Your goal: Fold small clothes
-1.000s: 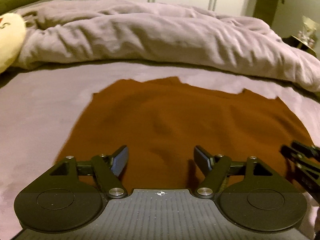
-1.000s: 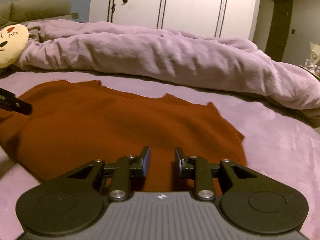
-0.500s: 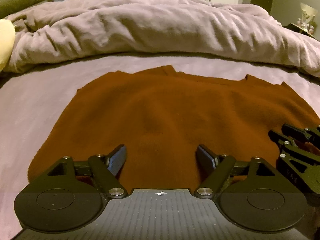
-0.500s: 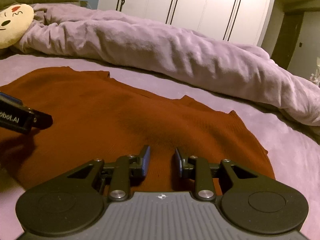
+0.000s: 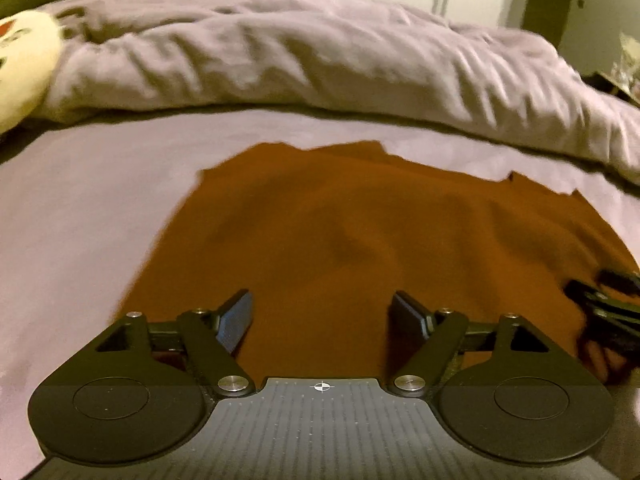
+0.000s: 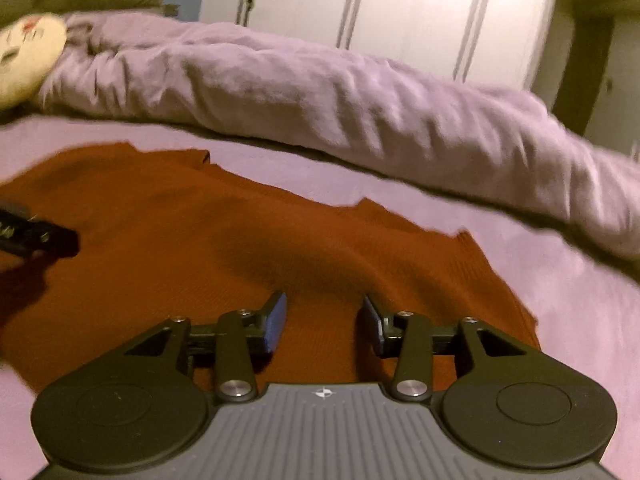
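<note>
Left gripper (image 5: 322, 316): fingers spread wide apart, nothing held between them, positioned over the near edge of the rust-brown garment (image 5: 360, 232). Right gripper (image 6: 325, 322): fingers parted to a lesser width, likewise holding nothing, placed above the same garment's near right portion. The garment is laid flat, slightly rumpled, on the lilac bed sheet (image 5: 88, 208). Beyond it a bunched lilac duvet (image 6: 320, 96) is seen, with a cream plush cushion (image 6: 28, 60) at far left and white wardrobe doors (image 6: 400, 12) behind.
</note>
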`<action>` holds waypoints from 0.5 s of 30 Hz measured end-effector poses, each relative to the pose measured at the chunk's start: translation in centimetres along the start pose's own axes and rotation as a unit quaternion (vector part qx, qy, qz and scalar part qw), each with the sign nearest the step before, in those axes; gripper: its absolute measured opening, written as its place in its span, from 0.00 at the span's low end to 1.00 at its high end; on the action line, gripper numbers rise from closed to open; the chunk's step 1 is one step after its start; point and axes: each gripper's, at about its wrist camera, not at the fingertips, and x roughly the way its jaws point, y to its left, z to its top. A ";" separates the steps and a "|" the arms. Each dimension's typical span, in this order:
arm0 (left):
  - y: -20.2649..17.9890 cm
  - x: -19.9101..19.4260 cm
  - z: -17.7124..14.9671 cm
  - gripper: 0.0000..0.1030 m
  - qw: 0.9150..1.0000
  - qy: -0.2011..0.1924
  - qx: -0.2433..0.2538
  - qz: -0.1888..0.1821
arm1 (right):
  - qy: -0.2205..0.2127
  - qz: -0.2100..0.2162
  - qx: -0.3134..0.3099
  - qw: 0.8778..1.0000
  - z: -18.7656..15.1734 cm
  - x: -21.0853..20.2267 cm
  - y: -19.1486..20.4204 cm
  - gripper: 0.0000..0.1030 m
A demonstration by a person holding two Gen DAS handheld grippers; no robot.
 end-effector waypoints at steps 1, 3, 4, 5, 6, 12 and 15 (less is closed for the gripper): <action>1.1 -0.7 -0.6 0.79 1.000 -0.002 -0.014 0.004 | 0.005 -0.003 0.016 1.000 -0.5 -0.8 -0.8 0.51; 3.1 -1.7 -1.7 0.79 0.999 -0.002 -0.041 0.005 | 0.003 -0.014 0.054 0.998 -2.3 -3.0 -2.8 0.53; 4.0 -2.1 -2.2 0.79 0.999 -0.001 -0.049 0.009 | -0.001 -0.016 0.072 0.997 -3.3 -4.3 -3.8 0.54; 4.6 -2.3 -2.7 0.79 0.999 0.000 -0.052 0.017 | -0.005 -0.024 0.086 0.996 -4.4 -5.8 -4.8 0.54; 5.2 -2.5 -3.1 0.79 0.998 0.004 -0.057 0.030 | -0.004 -0.033 0.095 0.995 -5.2 -6.7 -5.5 0.54; 8.0 -3.0 -4.2 0.79 0.988 0.034 -0.151 0.008 | 0.009 -0.012 0.243 0.970 -8.4 -10.0 -10.3 0.57; 7.9 -3.0 -4.3 0.79 0.985 0.043 -0.164 -0.024 | -0.006 0.045 0.328 0.943 -9.2 -10.0 -11.7 0.57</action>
